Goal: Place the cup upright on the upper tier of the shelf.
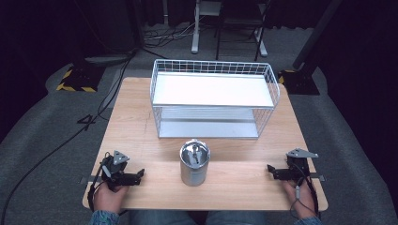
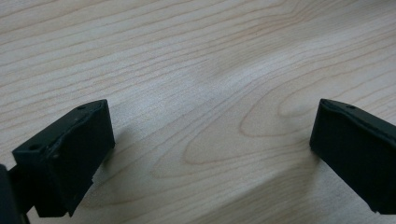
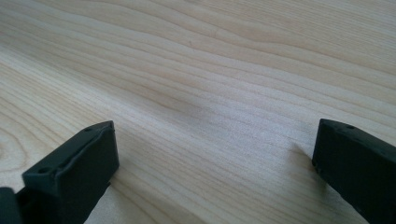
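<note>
A shiny metal canister [image 1: 195,162] stands upright near the front middle of the wooden table [image 1: 141,131], its top showing a small knob. Behind it sits a white wire two-level rack [image 1: 213,98]. My left gripper [image 1: 139,176] rests on the table at the front left, held by a hand, jaws pointing toward the canister. In the left gripper view its fingers [image 2: 65,161] stand wide apart over bare wood. At the front right lies my right gripper [image 1: 270,169], also aimed inward; its fingers [image 3: 70,175] are likewise spread with nothing between them.
The rack takes up the back half of the table. Bare wood lies between each gripper and the canister. Beyond the table are grey carpet, cables [image 1: 101,108], stand bases with yellow-black stripes [image 1: 75,79] and chair legs [image 1: 195,33].
</note>
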Demonstrator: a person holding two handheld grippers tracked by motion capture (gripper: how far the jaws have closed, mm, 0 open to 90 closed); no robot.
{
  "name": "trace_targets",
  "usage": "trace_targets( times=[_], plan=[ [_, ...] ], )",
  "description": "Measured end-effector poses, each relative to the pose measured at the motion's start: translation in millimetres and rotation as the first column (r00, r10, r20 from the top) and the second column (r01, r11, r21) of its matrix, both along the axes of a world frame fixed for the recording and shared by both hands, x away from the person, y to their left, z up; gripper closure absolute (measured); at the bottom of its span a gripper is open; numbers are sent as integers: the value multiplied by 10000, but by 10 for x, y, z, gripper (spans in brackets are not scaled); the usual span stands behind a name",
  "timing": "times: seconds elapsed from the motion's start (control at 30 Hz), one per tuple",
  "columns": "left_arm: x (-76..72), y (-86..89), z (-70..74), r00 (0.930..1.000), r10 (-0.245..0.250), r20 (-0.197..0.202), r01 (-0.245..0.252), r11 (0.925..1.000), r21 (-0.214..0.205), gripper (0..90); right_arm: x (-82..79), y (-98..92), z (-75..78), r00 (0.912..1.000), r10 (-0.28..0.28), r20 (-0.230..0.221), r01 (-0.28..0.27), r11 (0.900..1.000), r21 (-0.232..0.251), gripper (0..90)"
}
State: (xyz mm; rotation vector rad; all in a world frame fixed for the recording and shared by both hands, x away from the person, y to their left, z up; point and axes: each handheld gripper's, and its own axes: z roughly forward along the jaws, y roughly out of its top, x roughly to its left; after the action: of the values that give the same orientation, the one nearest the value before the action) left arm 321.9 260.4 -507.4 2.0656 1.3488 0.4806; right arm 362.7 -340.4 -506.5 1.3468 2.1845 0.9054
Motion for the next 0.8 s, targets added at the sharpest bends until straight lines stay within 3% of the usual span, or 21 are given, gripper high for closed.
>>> trace_targets(
  times=[0.53,0.7,0.8],
  plan=[
    [-31,3,29,9997,249,-90,-250,9996,-153,11,0,0,0,10000,-5,-1,5,10000,-1,5],
    [-90,32,152,9982,307,522,-258,9955,-916,77,0,1,2,10000,-10,-35,11,10000,12,5],
    [-124,18,209,9978,75,656,-14,9956,-934,82,-1,1,1,10000,-11,-35,11,10000,11,4]
  ],
)
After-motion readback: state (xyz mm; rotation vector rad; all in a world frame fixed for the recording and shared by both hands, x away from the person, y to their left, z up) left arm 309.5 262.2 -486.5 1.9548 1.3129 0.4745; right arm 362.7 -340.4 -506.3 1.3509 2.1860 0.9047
